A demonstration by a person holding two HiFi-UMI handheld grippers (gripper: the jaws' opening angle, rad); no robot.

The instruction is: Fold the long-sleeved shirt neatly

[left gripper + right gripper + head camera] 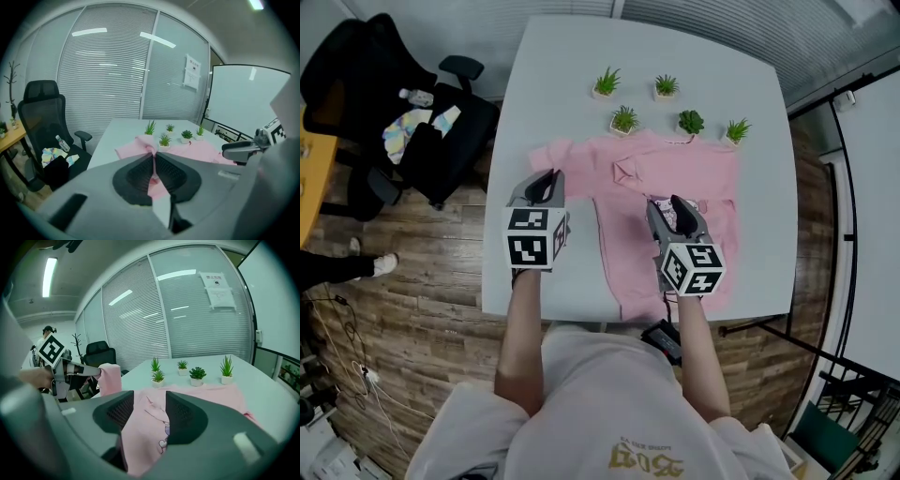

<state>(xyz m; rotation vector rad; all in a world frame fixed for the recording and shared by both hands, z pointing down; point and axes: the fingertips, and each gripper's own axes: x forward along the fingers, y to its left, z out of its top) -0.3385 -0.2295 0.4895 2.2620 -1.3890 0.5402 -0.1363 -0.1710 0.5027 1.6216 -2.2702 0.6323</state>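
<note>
Sleeve [111, 378] cloth sits pinched between the clenched jaws of my left gripper [153, 159], raised off the table [553, 75] so I can, I judge, carry it in over the body. My right gripper [150, 397] is released, jaws apart over the pink shirt [675, 169], grasping nothing and placed to steady the torso. The shirt lies spread flat, collar towards twelve o'clock, just short of the potted plants [624, 120].
</note>
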